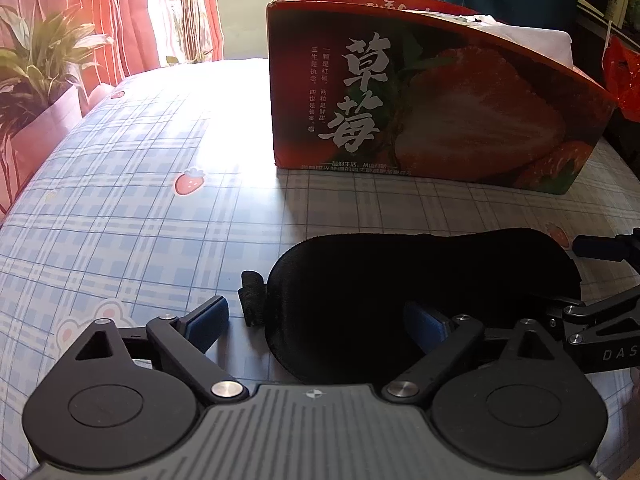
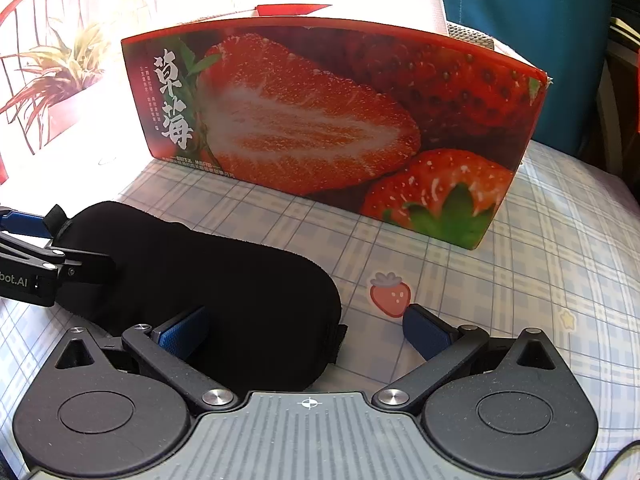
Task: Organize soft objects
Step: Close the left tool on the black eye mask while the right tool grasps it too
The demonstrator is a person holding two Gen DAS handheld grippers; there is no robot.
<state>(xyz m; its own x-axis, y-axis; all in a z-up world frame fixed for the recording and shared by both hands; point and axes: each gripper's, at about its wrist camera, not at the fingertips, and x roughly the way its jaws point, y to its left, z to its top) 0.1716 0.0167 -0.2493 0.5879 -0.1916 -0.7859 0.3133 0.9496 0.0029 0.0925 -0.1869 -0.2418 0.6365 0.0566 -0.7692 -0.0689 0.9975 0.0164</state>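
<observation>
A black padded eye mask [image 1: 420, 280] [image 2: 208, 280] lies flat on the checked cloth, in front of a red strawberry-printed box [image 1: 420, 120] [image 2: 320, 120]. My left gripper [image 1: 316, 322] is open, its jaws straddling the mask's left end and strap; the left pad stands clear of the strap. My right gripper [image 2: 302, 334] is open too, astride the mask's right end, with its right pad apart from the fabric. Each gripper shows at the edge of the other's view: the right gripper [image 1: 600, 320], the left gripper [image 2: 40, 268]. White cloth [image 1: 532, 36] lies inside the box.
The surface is a blue plaid cloth with strawberry prints [image 1: 120, 200]. A potted plant [image 1: 36, 64] and red curtains stand at the far left. A red plastic bag [image 1: 624, 76] sits right of the box, a teal panel [image 2: 520, 20] behind it.
</observation>
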